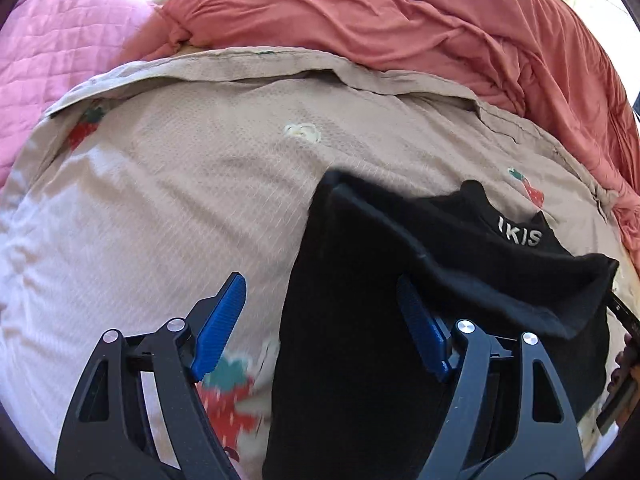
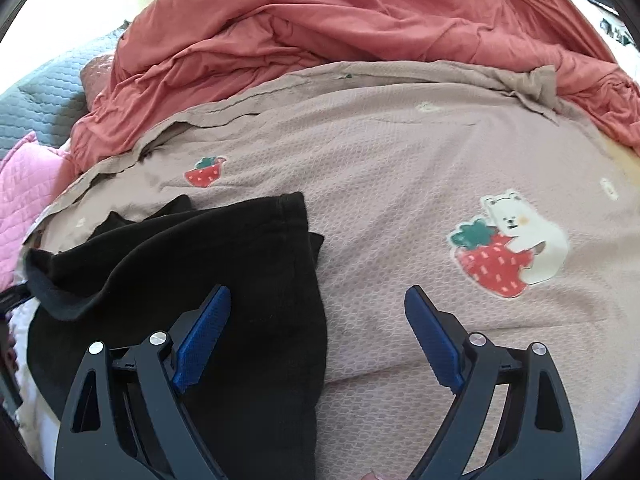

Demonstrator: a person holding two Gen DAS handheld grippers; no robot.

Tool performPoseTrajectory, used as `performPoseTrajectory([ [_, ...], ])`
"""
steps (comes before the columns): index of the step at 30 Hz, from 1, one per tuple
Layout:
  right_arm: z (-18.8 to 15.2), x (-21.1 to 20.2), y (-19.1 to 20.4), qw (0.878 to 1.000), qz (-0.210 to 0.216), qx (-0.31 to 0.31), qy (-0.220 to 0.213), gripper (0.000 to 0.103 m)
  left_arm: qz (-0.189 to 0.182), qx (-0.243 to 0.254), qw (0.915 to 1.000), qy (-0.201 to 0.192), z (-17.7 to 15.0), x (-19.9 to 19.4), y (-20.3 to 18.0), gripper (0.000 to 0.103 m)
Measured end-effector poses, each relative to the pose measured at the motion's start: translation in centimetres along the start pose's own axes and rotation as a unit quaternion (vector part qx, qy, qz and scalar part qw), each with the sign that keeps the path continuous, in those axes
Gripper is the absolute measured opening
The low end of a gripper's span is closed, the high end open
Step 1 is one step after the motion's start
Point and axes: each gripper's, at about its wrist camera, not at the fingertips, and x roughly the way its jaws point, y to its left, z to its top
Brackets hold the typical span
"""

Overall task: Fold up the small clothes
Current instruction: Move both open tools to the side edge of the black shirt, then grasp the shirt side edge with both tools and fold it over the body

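A small black garment [image 1: 360, 280] with white letters near its neck lies partly folded on a beige bedspread [image 1: 180, 180]. In the left wrist view it fills the lower right; my left gripper [image 1: 320, 292] is open and empty, its right finger over the cloth's left edge. In the right wrist view the garment [image 2: 220, 260] lies at lower left. My right gripper [image 2: 318, 304] is open and empty, its left finger above the garment's right edge, its right finger over the bedspread [image 2: 400, 180].
A rumpled coral duvet [image 1: 380, 12] is heaped along the far side, also in the right wrist view [image 2: 320, 12]. A pink quilted cover [image 1: 60, 40] lies far left. The bedspread has strawberry and bear prints [image 2: 508, 248].
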Motion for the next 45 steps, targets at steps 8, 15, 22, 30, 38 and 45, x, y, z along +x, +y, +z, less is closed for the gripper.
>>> performPoseTrajectory([
  [8, 0.2, -0.4, 0.6, 0.999, 0.036, -0.010, -0.001, 0.028, -0.016, 0.024, 0.9995, -0.013, 1.6, -0.4, -0.9, 0.001],
  [15, 0.4, -0.7, 0.0, 0.999, 0.036, -0.001, -0.009, 0.009, -0.043, 0.026, 0.9981, -0.036, 1.7, -2.5, -0.8, 0.000],
  [22, 0.2, -0.3, -0.1, 1.000, 0.031, 0.001, 0.002, 0.018, -0.053, 0.015, 0.9984, -0.014, 1.2, -1.6, 0.4, 0.002],
  [30, -0.1, 0.3, 0.1, 0.999, 0.034, 0.001, 0.013, 0.039, -0.094, -0.031, 0.9949, 0.018, 1.2, 0.9, 1.1, 0.038],
  [38, 0.5, -1.2, 0.7, 0.999, 0.041, -0.013, -0.018, 0.007, -0.038, 0.022, 0.9968, -0.067, 2.2, -3.9, -1.5, 0.003],
  [45, 0.7, -2.0, -0.1, 0.999, 0.027, 0.006, -0.047, 0.007, -0.025, 0.029, 0.9956, -0.085, 4.1, -3.9, -1.3, 0.003],
])
